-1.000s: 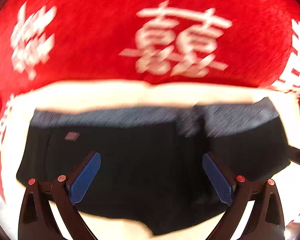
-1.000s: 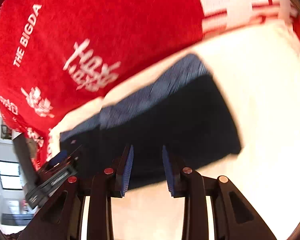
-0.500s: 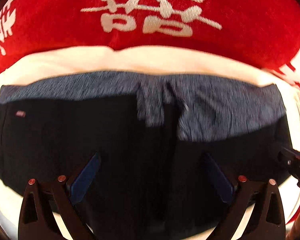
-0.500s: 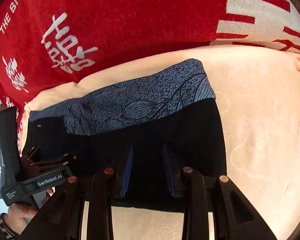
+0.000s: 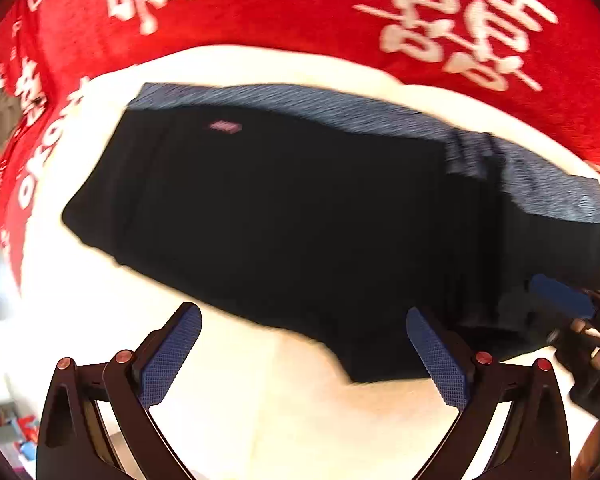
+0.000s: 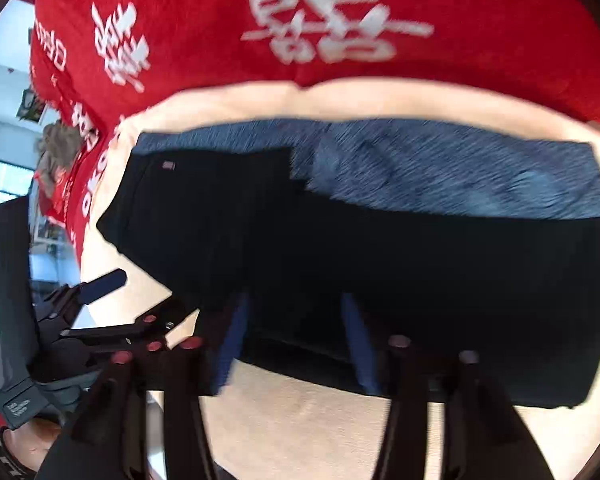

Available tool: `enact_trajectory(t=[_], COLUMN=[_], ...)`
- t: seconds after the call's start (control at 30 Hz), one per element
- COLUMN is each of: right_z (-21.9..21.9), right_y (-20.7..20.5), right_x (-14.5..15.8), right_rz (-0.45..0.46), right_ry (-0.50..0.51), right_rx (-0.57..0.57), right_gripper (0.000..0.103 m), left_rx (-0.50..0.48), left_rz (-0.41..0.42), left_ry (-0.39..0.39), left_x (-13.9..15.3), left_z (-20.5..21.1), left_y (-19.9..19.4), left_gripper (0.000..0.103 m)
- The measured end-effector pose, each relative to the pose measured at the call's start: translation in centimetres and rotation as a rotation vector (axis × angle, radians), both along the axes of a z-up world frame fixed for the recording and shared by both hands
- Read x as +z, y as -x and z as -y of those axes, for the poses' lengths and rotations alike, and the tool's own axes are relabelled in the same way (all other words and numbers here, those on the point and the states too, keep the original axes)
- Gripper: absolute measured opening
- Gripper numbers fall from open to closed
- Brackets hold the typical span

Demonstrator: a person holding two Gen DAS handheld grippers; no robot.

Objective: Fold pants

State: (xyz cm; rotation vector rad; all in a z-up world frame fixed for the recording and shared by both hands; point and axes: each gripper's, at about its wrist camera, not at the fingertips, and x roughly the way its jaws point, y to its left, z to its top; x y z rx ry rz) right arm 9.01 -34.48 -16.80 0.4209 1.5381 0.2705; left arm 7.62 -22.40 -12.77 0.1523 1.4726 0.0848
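Note:
Black pants with a blue-grey patterned waistband lie folded flat on a cream sheet. My left gripper hovers open and wide over the pants' near edge, nothing pinched; its right fingertip overlaps the black cloth. In the right wrist view the pants fill the middle. My right gripper stands over their near edge with jaws opening; the cloth lies between the fingers, not clamped. The left gripper shows at the left, and the right gripper shows at the right edge of the left wrist view.
A red blanket with white characters lies beyond the sheet and bends round its left side. A hand holds the left gripper's handle. Room furniture and a window show far left.
The right gripper's jaws have spread apart and it has come lower over the pants' near edge. The left gripper has drawn back toward the near edge, over the cream sheet.

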Motion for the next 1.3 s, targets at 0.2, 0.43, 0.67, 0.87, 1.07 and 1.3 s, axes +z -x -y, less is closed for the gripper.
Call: enact_trajectory(t=[0.2, 0.43, 0.67, 0.87, 1.07, 1.3], right_z=[-3.0, -2.7, -4.0, -4.8, -6.7, -8.0], right_y=[1.1, 1.6, 2.0, 2.0, 2.3, 3.3], right_x=[-0.2, 0.1, 0.3, 0.2, 0.2, -0.5], right_rz=[0.055, 0.033, 0.034, 0.033, 0.014, -0.027], right_ry=[0.082, 0.096, 0.203, 0.268, 0.305, 0.295], right_rx=[0.099, 0.071, 0.011, -0.059, -0.042, -0.03], right_gripper=[0.067, 0.067, 0.068, 0.069, 0.072, 0.074], left_rx=[0.056, 0.046, -0.003, -0.04, -0.027, 0.023], left_rz=[-0.005, -0.005, 0.006, 0.007, 0.01, 0.013], left_ry=[-0.031, -0.015, 0.026, 0.052, 0.063, 0.098], left_x=[-0.1, -1.4, -1.8, -1.6, -1.5, -1.6], left_z=[-4.2, -5.2, -6.9, -9.1, -11.8, -14.3], left_y=[1.3, 1.6, 1.2, 1.2, 0.8, 0.5], left_gripper=[0.103, 0.103, 0.103, 0.103, 0.103, 0.103])
